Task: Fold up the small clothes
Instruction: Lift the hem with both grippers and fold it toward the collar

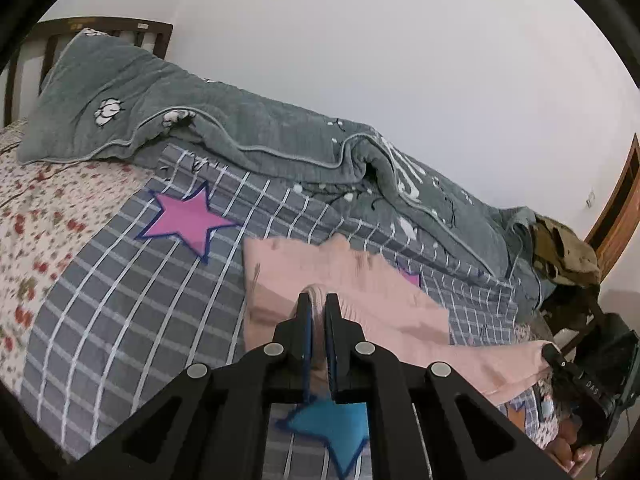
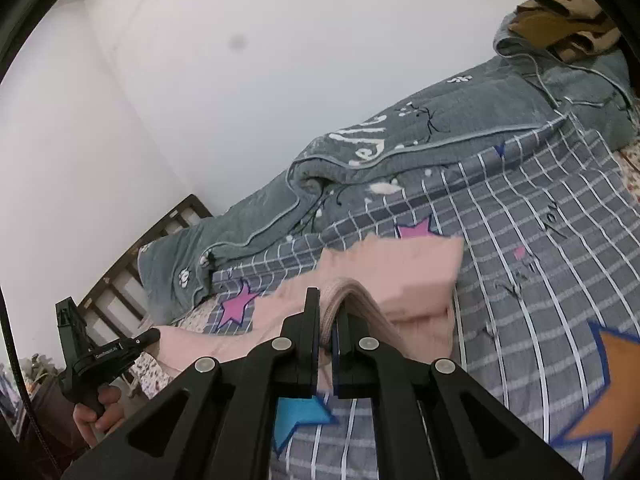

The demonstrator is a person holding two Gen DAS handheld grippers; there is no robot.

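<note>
A small pale pink garment (image 1: 360, 280) lies partly on the grey checked bedspread (image 1: 132, 296) and is lifted at its near edge. My left gripper (image 1: 318, 300) is shut on a bunched hem of the pink garment. My right gripper (image 2: 329, 300) is shut on another bunch of the same garment (image 2: 412, 272). Each gripper shows in the other's view: the right gripper (image 1: 550, 350) at the garment's right end, the left gripper (image 2: 150, 334) at its left end. The cloth between them hangs stretched above the bed.
A rumpled grey-green quilt (image 1: 248, 128) runs along the far side of the bed by the white wall. A floral sheet (image 1: 36, 208) lies at the left. A wooden headboard (image 1: 100, 28) stands behind. Brown clothes (image 1: 564, 252) are piled at the bed's end.
</note>
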